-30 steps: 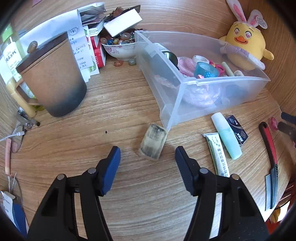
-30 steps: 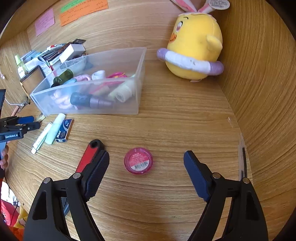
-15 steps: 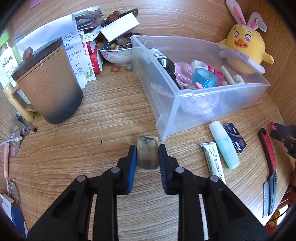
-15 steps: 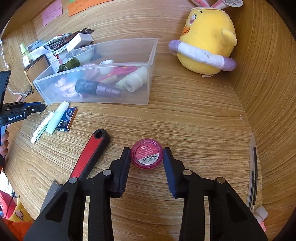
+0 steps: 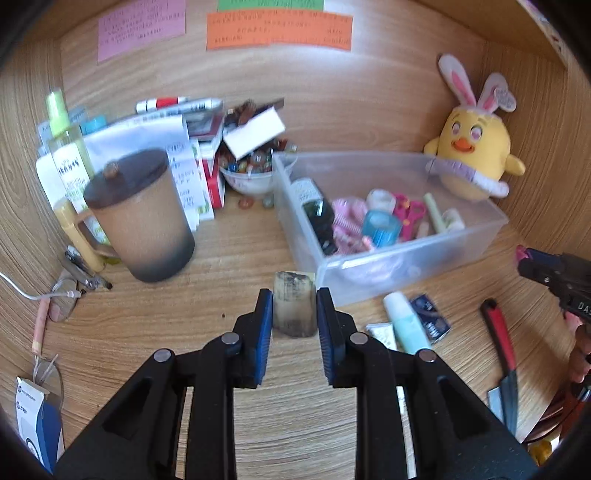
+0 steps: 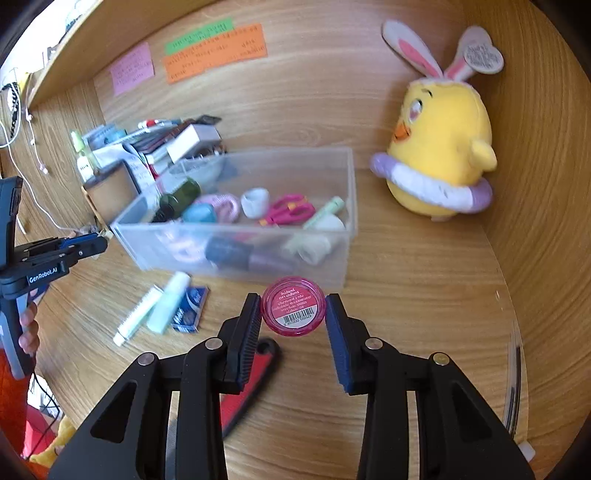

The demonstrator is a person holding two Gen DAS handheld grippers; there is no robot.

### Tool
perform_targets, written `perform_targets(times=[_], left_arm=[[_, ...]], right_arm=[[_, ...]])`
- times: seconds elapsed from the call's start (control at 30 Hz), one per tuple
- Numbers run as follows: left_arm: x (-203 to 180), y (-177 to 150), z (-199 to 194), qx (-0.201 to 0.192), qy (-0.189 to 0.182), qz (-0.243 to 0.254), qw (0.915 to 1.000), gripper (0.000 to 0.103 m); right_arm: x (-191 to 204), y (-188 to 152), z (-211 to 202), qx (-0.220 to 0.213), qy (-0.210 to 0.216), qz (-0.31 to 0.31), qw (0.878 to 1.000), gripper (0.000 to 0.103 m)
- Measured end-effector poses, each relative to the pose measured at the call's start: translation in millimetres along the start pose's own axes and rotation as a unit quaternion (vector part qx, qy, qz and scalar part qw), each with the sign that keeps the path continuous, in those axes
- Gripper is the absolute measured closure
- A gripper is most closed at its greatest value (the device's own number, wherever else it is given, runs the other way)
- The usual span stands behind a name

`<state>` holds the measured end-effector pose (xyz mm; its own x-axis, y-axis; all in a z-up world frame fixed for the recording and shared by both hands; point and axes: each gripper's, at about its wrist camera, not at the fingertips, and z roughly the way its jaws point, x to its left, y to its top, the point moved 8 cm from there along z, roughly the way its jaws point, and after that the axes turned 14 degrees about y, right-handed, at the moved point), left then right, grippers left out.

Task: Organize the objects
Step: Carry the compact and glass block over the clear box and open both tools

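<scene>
Wood-grain laminate covers the tabletop (image 5: 236, 254) and the walls that close it in at the back and sides, where pink, orange and green paper notes (image 5: 279, 31) are stuck.

A clear plastic bin (image 5: 406, 254) sits near the middle, holding a dark green bottle, pink scissors, a blue tape roll and other small items. A yellow plush chick with rabbit ears (image 6: 439, 151) stands in the back right corner. At the back left are a brown lidded mug (image 5: 142, 218), a bowl of coloured stones and stacked papers. Towards the front edge, just in front of the bin, lie a pale green tube (image 6: 168, 302), a white tube, a small dark blue box and a red-handled knife (image 5: 498, 336).

Left gripper (image 5: 294, 310): fingers clamped on a small tan block with dark smudges (image 5: 294, 308), held by the bin's near corner.

Right gripper (image 6: 293, 314): fingers clamped on a round pink jar with a barcode label (image 6: 293, 307), held in front of the bin's long side.
</scene>
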<state>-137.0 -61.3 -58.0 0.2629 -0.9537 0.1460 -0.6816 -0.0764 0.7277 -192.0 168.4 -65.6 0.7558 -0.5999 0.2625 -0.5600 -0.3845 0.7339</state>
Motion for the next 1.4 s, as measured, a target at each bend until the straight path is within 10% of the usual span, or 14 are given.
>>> perform_targets(times=[0.5,1.4], left_arm=[[-15,48,-24,-0.067,-0.012,-0.016,0.9976,0.080],[-61,52,46,0.006,-0.039,-0.005,0.9992,0.080]], right_arm=[[41,63,16,-0.051,0.030,-0.027,0.998,0.070],[-3,73,91,0.008,-0.007,0.013,1.000,0.070]])
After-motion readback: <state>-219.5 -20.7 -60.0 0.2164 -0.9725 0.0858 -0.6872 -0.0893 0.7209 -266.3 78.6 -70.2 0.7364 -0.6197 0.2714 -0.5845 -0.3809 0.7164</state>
